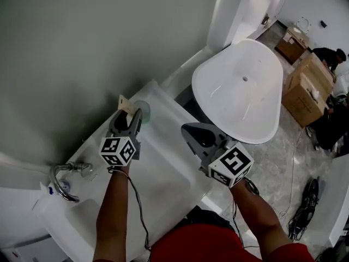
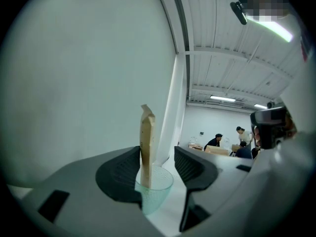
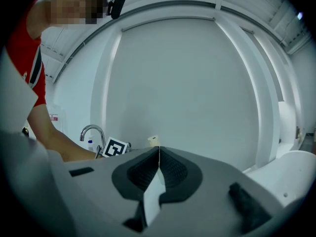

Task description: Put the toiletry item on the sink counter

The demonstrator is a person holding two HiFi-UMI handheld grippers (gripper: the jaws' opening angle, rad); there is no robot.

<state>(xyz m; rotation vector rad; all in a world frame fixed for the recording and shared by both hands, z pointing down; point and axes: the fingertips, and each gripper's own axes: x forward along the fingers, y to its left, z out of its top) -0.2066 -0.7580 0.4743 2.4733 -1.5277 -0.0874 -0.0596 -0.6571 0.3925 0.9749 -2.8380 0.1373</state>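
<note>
A flat beige toiletry item (image 2: 146,142) stands upright in a clear greenish cup (image 2: 157,187) on the white sink counter (image 1: 163,146) near the wall. In the head view the item (image 1: 124,102) and cup (image 1: 143,109) sit just past my left gripper (image 1: 131,116). My left gripper (image 2: 158,157) is open, its jaws on either side of the cup; the item rests near the left jaw and stands apart from the right one. My right gripper (image 1: 192,130) hovers over the counter's right edge, and in its own view the right gripper (image 3: 159,154) is shut and empty.
A chrome faucet (image 1: 64,174) stands at the counter's left end. A white bathtub (image 1: 240,86) lies beyond the counter on the right. Cardboard boxes (image 1: 305,89) and people are at the far right, and cables (image 1: 305,203) lie on the floor.
</note>
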